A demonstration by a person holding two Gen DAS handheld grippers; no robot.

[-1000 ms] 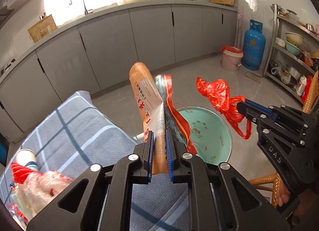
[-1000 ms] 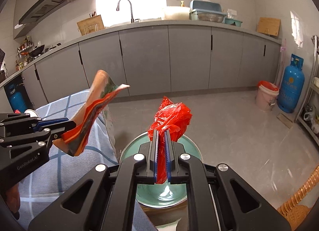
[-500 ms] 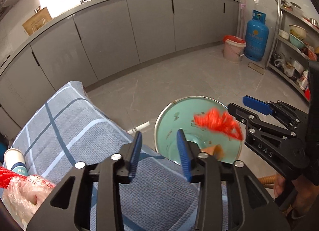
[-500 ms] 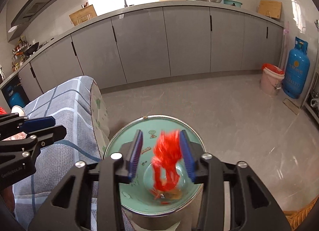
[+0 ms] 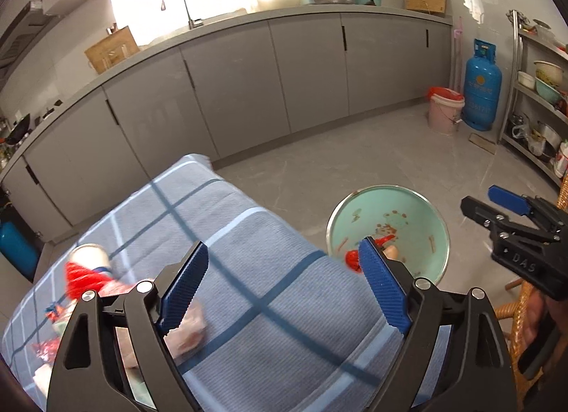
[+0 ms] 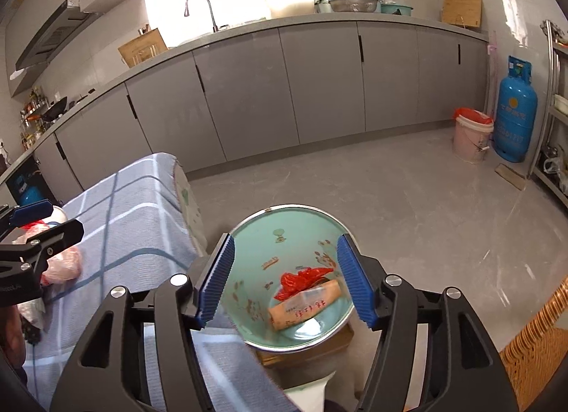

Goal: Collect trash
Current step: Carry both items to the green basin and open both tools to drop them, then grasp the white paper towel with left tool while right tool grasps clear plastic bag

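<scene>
1. Left wrist view: the left gripper (image 5: 282,287) had its jaws wide apart and opening, nothing between them. It hung over the blue checked cloth (image 5: 248,305) covering the surface. More trash sat at the near left edge of that surface: a crumpled red bag (image 5: 85,278) beside a paper cup (image 5: 93,252), plus some pale clear plastic (image 5: 186,335). The teal basin (image 5: 419,213) stood off the surface's right edge.

2. Same view, my take: the next grab should go for the plastic pile. I'd come down over a bunched part so thin film doesn't slip out.

3. Right wrist view: the right gripper (image 6: 285,278) was also empty, jaws apart and opening, right above the basin (image 6: 255,234). In the basin bottom lay an orange printed wrapper (image 6: 305,307), with a scrunched red plastic bag (image 6: 301,278) touching its top.

4. Looks-wise: all light, floppy stuff, so I'd release low over the basin to stop it drifting.
</scene>
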